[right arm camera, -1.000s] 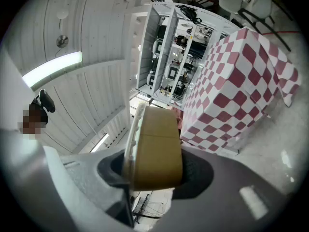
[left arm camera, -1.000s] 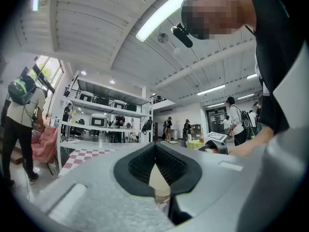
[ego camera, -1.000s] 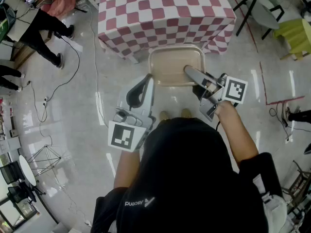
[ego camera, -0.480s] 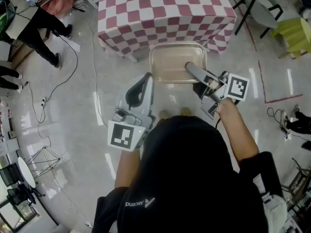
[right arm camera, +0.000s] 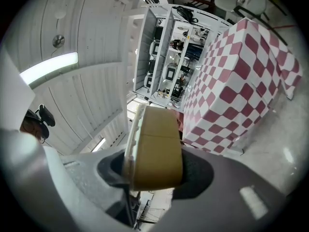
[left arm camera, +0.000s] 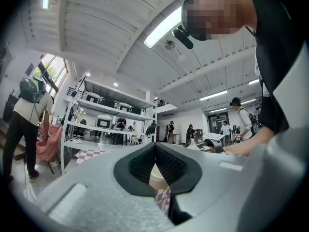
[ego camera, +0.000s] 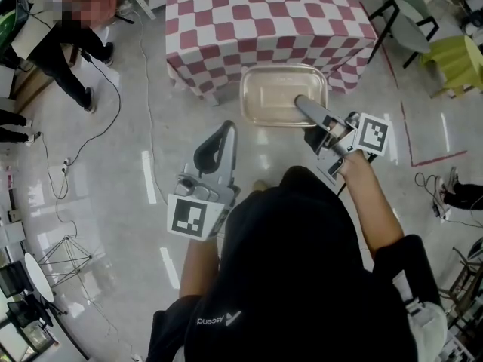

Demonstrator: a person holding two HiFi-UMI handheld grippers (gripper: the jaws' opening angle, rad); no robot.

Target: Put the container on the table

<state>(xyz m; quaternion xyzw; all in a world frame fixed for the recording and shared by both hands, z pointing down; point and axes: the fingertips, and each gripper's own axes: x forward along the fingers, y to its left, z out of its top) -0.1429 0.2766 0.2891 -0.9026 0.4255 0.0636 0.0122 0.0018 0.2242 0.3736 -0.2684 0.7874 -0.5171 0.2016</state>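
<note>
In the head view a clear, shallow plastic container [ego camera: 281,93] hangs in the air just in front of the near edge of the table [ego camera: 264,13], which has a red-and-white checked cloth. My right gripper [ego camera: 301,103] is shut on the container's right rim. From the right gripper view the container [right arm camera: 155,146] stands edge-on between the pads, with the table [right arm camera: 241,81] beyond it. My left gripper [ego camera: 226,129] is lower left of the container, apart from it, jaws together and holding nothing. In its own view the left gripper [left arm camera: 155,151] points toward the table.
A person [ego camera: 64,40] stands at the upper left, with cables [ego camera: 113,104] trailing over the glossy floor. A black-legged chair [ego camera: 404,10] and a yellow-green seat [ego camera: 456,59] stand right of the table. Shelving [left arm camera: 106,124] and several people fill the far room.
Both grippers and the container have moved forward toward the table. The container's far rim has reached the hanging cloth at the table's near edge.
</note>
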